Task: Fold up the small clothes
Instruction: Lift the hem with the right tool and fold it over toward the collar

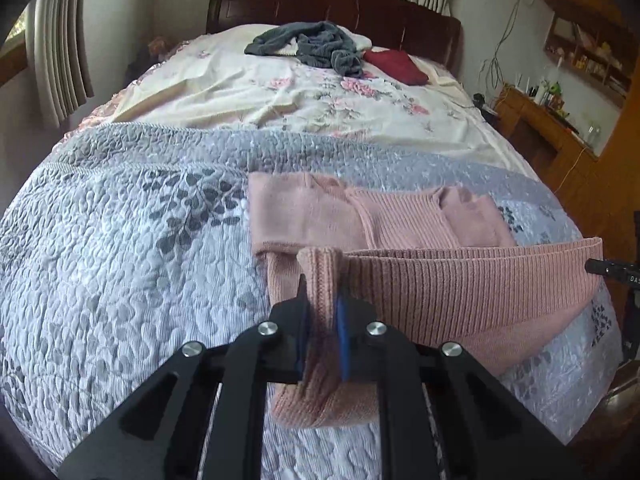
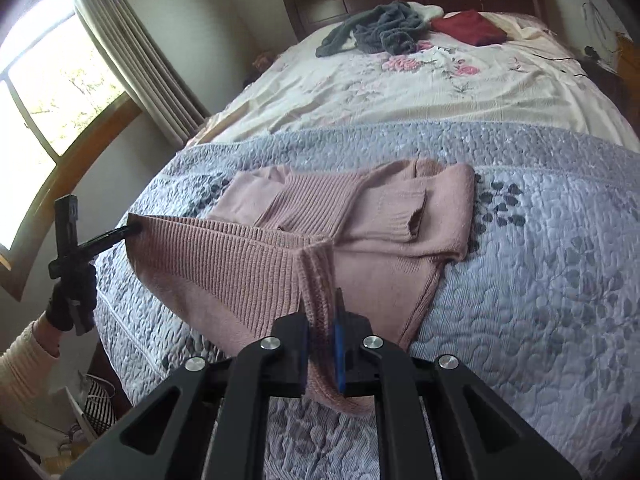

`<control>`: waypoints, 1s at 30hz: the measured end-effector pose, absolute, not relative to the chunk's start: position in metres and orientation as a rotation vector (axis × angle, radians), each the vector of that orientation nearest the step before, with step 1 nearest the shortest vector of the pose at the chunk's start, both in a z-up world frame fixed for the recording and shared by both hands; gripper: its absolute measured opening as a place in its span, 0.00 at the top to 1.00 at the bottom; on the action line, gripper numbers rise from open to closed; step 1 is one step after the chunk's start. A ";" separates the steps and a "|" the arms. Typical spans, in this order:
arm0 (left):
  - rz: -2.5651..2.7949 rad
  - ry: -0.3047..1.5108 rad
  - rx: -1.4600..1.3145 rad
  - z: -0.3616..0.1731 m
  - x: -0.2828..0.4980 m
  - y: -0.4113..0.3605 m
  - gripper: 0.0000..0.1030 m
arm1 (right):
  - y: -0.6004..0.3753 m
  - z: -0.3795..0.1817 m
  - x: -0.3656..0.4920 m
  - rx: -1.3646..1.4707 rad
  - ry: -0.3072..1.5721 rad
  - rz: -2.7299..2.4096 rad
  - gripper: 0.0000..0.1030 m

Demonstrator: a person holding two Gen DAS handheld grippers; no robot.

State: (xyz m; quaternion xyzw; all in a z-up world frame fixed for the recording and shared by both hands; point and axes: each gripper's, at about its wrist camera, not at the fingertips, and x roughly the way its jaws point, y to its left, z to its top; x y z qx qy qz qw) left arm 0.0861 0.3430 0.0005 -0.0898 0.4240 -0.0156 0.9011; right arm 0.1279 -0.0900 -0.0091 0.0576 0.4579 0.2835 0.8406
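A pink ribbed knit sweater [image 1: 400,224] [image 2: 360,216] lies on the grey quilted bedspread [image 1: 120,240] [image 2: 540,260], sleeves folded across its body. Its bottom hem is lifted off the bed and stretched between both grippers. My left gripper [image 1: 322,304] is shut on the hem's left corner; it also shows at the left of the right wrist view [image 2: 134,230], held by a gloved hand [image 2: 70,304]. My right gripper [image 2: 322,308] is shut on the hem's right corner, and its tip shows at the right edge of the left wrist view [image 1: 592,266].
Farther up the bed, on a floral sheet [image 1: 320,100] [image 2: 400,96], lie a crumpled grey garment [image 1: 316,46] [image 2: 380,30] and a folded dark red one [image 1: 396,65] [image 2: 468,26]. A dark wooden headboard [image 1: 320,4] is behind. A wooden desk [image 1: 552,128] stands right, a window [image 2: 48,92] left.
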 end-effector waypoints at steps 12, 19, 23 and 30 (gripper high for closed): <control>0.042 0.815 -0.165 0.012 0.225 0.345 0.90 | -0.068 0.004 0.257 0.094 0.960 0.472 0.91; 0.098 0.899 -0.166 -0.043 0.284 0.347 0.90 | -0.056 -0.048 0.323 0.121 1.038 0.404 0.91; 0.111 0.958 -0.131 -0.079 0.305 0.343 0.90 | -0.053 -0.080 0.343 0.118 1.081 0.367 0.91; 0.156 1.024 -0.100 -0.121 0.325 0.346 0.89 | -0.056 -0.119 0.361 0.105 1.130 0.308 0.91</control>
